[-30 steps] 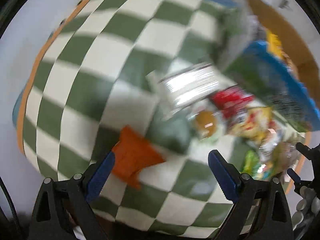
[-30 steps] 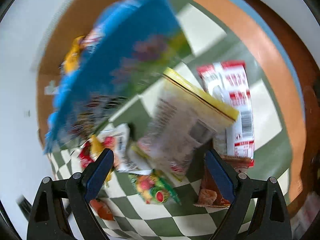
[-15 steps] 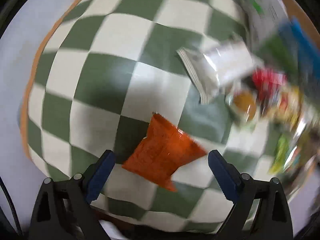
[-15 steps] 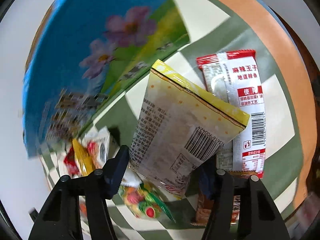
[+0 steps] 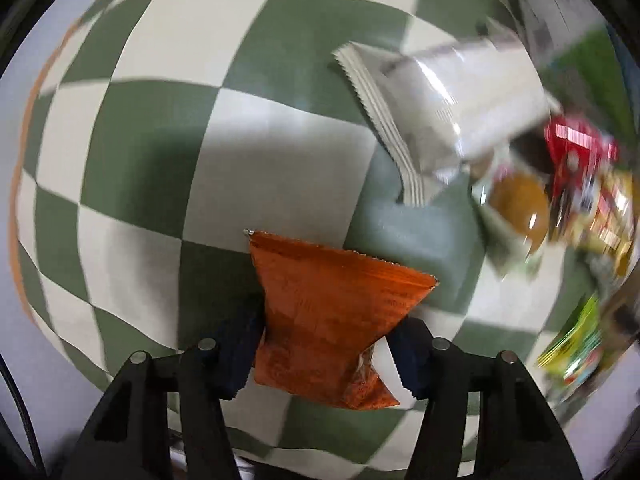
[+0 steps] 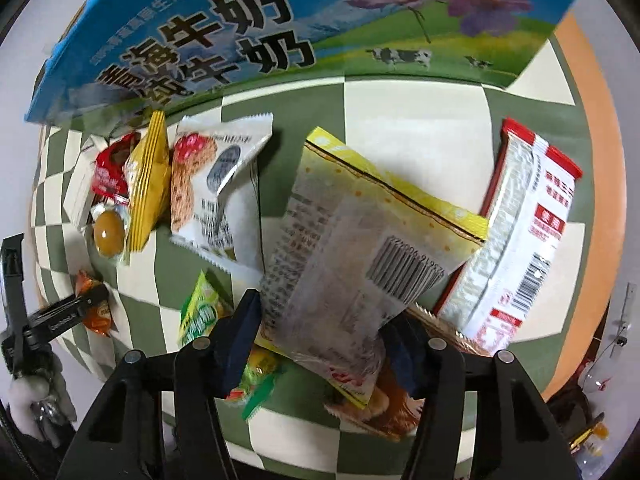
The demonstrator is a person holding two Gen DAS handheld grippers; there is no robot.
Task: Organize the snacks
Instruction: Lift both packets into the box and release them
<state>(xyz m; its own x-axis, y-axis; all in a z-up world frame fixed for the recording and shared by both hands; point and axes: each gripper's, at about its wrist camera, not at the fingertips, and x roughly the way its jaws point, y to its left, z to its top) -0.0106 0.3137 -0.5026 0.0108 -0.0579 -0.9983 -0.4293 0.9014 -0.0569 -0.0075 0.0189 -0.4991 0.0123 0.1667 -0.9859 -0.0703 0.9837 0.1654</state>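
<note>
My left gripper [image 5: 326, 354] is shut on an orange snack packet [image 5: 328, 316], pinched at its lower half over the green and white checked cloth [image 5: 160, 140]. It also shows in the right wrist view [image 6: 94, 312], held by the left gripper at the far left. My right gripper [image 6: 324, 344] is shut on a yellow-edged snack bag [image 6: 360, 248], which tilts up and to the right. A silver wrapper [image 5: 440, 112] lies beyond the orange packet.
A blue milk carton box [image 6: 280, 28] stands at the back. Before it lie a red and white packet [image 6: 520, 248], a white cookie packet [image 6: 216, 196], a yellow packet [image 6: 146, 184], a green candy bag [image 6: 200, 312] and small wrapped sweets [image 6: 106, 232].
Both grippers have closed: the left came down onto the orange packet and gripped it, the right gripped the yellow-edged bag. The blue box has swung further back in view.
</note>
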